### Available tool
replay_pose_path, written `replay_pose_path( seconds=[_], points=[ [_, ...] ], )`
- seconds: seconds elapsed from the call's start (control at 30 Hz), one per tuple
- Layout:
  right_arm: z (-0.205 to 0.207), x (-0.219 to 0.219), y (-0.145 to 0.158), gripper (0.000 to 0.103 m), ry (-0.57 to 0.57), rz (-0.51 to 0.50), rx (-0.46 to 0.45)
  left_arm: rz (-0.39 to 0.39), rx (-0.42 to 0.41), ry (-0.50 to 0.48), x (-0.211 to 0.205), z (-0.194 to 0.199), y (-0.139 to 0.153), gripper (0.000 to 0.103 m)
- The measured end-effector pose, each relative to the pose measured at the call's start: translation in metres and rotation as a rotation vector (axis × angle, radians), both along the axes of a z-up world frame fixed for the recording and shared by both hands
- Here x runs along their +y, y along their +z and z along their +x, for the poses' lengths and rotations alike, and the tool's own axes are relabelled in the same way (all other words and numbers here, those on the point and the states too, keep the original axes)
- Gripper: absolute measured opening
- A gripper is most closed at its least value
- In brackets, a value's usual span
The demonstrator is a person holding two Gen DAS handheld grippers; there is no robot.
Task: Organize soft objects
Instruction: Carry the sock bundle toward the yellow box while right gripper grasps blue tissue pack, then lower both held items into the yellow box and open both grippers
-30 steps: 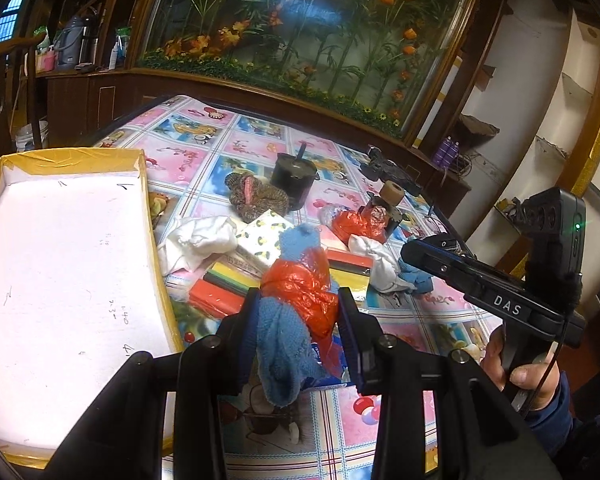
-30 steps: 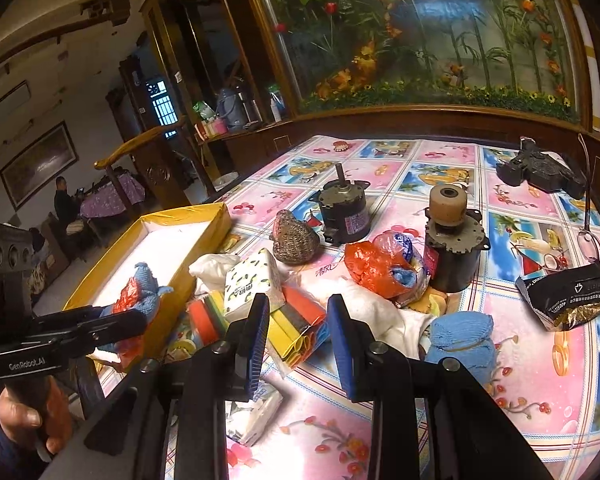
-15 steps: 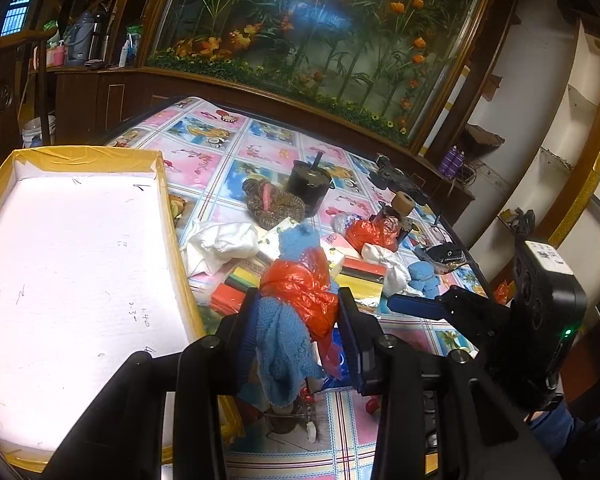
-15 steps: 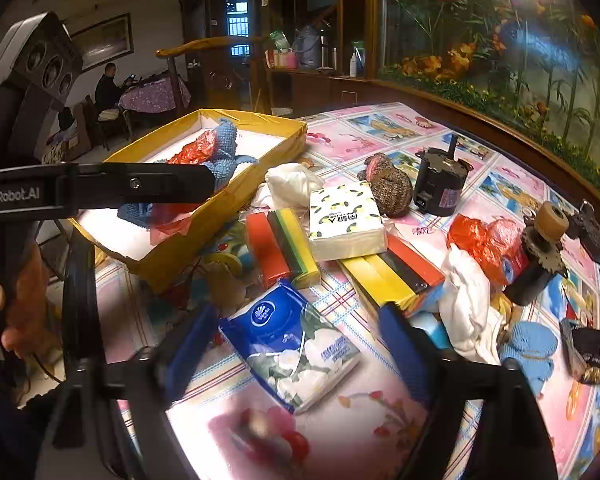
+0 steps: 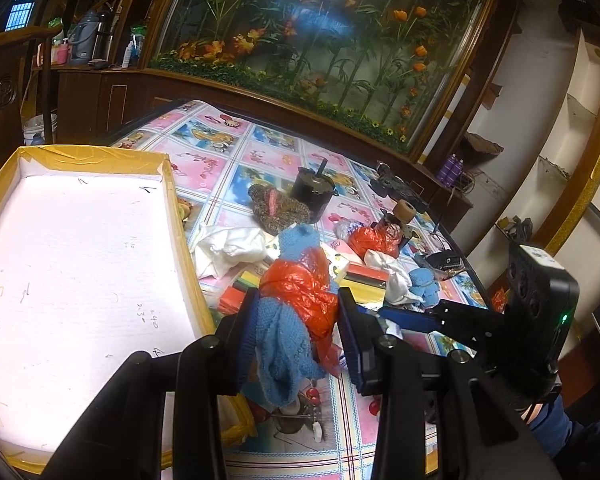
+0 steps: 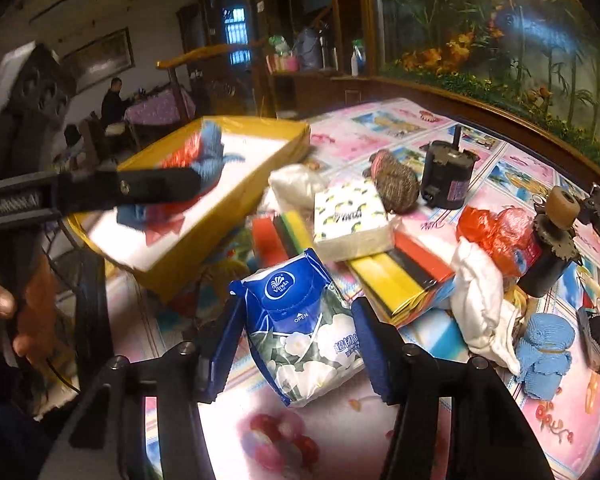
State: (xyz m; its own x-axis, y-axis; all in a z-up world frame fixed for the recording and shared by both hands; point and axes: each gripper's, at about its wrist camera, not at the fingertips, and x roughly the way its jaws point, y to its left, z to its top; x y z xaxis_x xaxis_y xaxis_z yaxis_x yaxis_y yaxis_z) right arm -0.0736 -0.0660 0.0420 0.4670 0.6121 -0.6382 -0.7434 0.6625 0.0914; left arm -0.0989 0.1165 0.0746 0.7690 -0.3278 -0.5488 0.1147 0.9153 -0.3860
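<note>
**Between my claws: cloth and tissues**

Between my left claw [image 5: 296, 332] pads I clench a blue knitted piece [image 5: 278, 350] bundled with an orange plastic bag [image 5: 300, 292]; the yellow-rimmed box [image 5: 172, 200] lies just to its left. My right claw [image 6: 298, 342] has just been closing around the blue tissue pack [image 6: 304, 340] on the table, pads flanking it; whether they press it I cannot tell.
</note>
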Motion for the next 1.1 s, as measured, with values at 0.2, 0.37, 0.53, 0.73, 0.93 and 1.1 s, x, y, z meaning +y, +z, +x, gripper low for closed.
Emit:
replay_pose_path(
  seconds=[0.2,0.37,0.53,0.73,0.93,1.1],
  points=[
    [0.007,-0.017,0.016,0.060,-0.063,0.115,-0.003,-0.003,-0.006,0.010,0.006,-0.001,0.003,0.036],
    [0.006,-0.016,0.030,0.060,-0.071,0.175,0.003,-0.003,-0.012,0.027,0.013,-0.003,0.008,0.036],
    [0.015,0.000,0.040,0.060,-0.059,0.220,0.058,-0.005,-0.040,0.064,0.027,-0.010,0.017,0.036],
    [0.023,0.033,0.056,0.060,-0.036,0.244,0.089,-0.010,-0.066,0.129,0.056,-0.024,0.028,0.036],
    [0.025,0.077,0.073,0.060,0.001,0.263,0.090,-0.021,-0.084,0.213,0.089,-0.039,0.031,0.036],
    [0.030,0.103,0.076,0.060,0.006,0.283,0.118,-0.039,-0.083,0.259,0.114,-0.040,0.029,0.036]
  ],
)
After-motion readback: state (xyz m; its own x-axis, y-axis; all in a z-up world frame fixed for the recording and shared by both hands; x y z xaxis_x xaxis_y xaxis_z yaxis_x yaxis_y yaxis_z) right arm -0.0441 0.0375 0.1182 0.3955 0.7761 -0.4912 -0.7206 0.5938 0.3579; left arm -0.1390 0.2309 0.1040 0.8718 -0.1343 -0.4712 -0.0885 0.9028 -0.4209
